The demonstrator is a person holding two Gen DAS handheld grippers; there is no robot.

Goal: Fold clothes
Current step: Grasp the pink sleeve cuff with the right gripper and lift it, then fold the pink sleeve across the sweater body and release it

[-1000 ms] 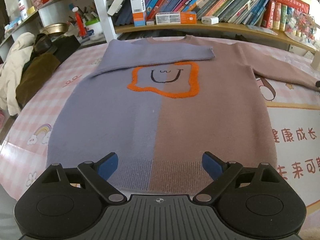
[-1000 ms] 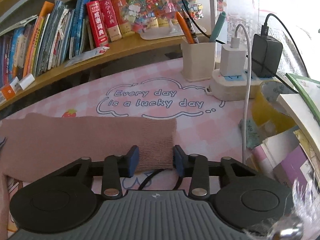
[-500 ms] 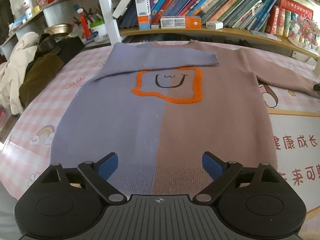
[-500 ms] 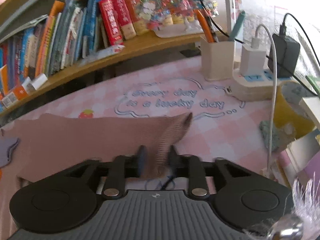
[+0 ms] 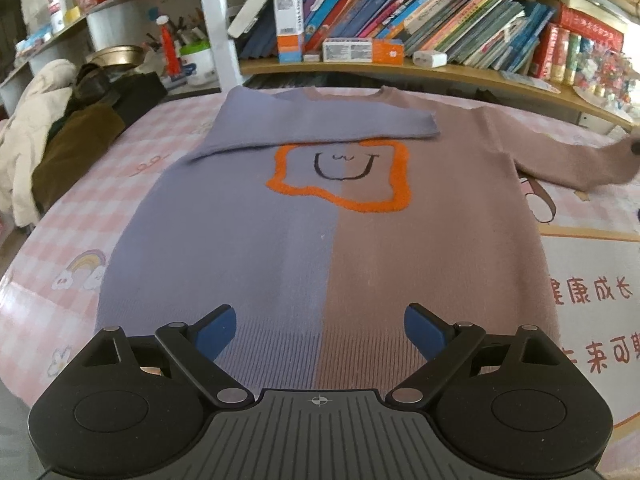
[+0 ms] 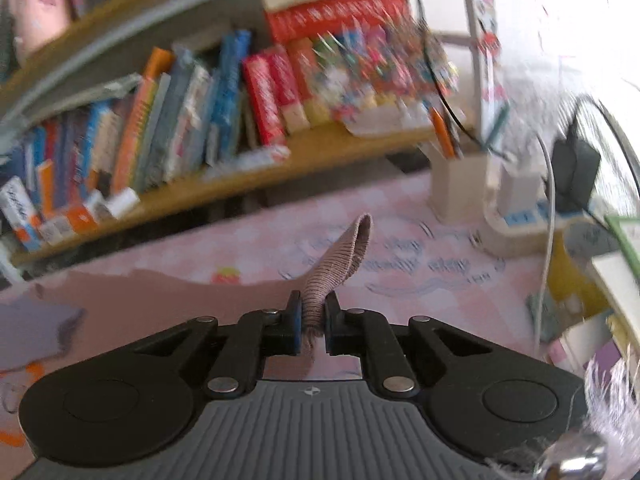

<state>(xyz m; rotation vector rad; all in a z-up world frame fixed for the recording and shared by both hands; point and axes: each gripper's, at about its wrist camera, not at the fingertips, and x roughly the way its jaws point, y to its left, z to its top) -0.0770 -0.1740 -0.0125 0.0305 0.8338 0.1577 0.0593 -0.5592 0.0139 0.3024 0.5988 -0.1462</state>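
Pink checked tabletop [image 5: 592, 216], bookshelf along its far edge. Sweater [image 5: 320, 240] lies flat at the centre, front up, half lavender and half dusty brown, hem nearest the left camera, neckline toward the shelf. Lavender sleeve [image 5: 320, 128] is folded across the chest, its cuff reaching onto the brown half. Orange outline with a drawn smile [image 5: 344, 178] sits just below that sleeve.

Brown sleeve [image 5: 560, 160] stretches out to the right. Its ribbed cuff [image 6: 340, 264] stands up from the cloth, pinched in the right claw [image 6: 311, 320]; the jaws have just been closing and now clench the knit.

Left claw [image 5: 320, 330] hangs above the hem, jaws spread wide, nothing between them.

Open room: bare cloth left of the sweater up to a heap of coats [image 5: 48, 136] at the tabletop's left edge. Right end is crowded by a pen cup [image 6: 460, 188], a power strip [image 6: 520, 228] with plugs and cables, and stacked books [image 6: 616, 280].

Writing: red Chinese characters [image 5: 592, 292] on the cloth right of the hem. Cloud-outlined text [image 6: 400, 260] beyond the cuff is blurred, unreadable. Book spines too small to read.
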